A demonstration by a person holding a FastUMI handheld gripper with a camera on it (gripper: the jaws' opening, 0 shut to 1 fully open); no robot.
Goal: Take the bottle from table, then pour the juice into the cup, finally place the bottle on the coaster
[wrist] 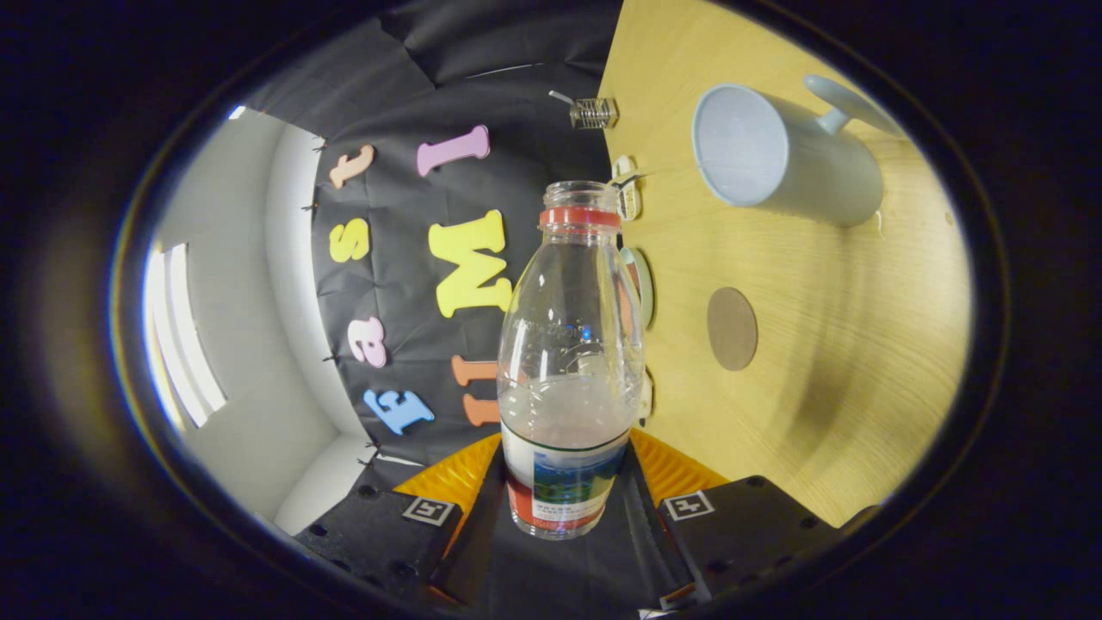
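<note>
Far beyond the fingers, a small coiled metal-wire object sits against the black cloth wall (a thin stem juts from it). Nearer them lies a small white item, too blurred to identify. Off to their left, a bright window.

A staged recording booth: black cloth wall behind a pale wooden table, plain white room beyond.

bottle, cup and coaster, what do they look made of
Bottle, held between the gripper fingers: clear glossy plastic, probably; you see through it, with highlights on its wall. Cup: pale, matte, opaque, likely ceramic or plastic; cannot tell which. Coaster: flat brown disc, dull, maybe cork or wood. Table: light wood grain, possibly laminate.
</note>
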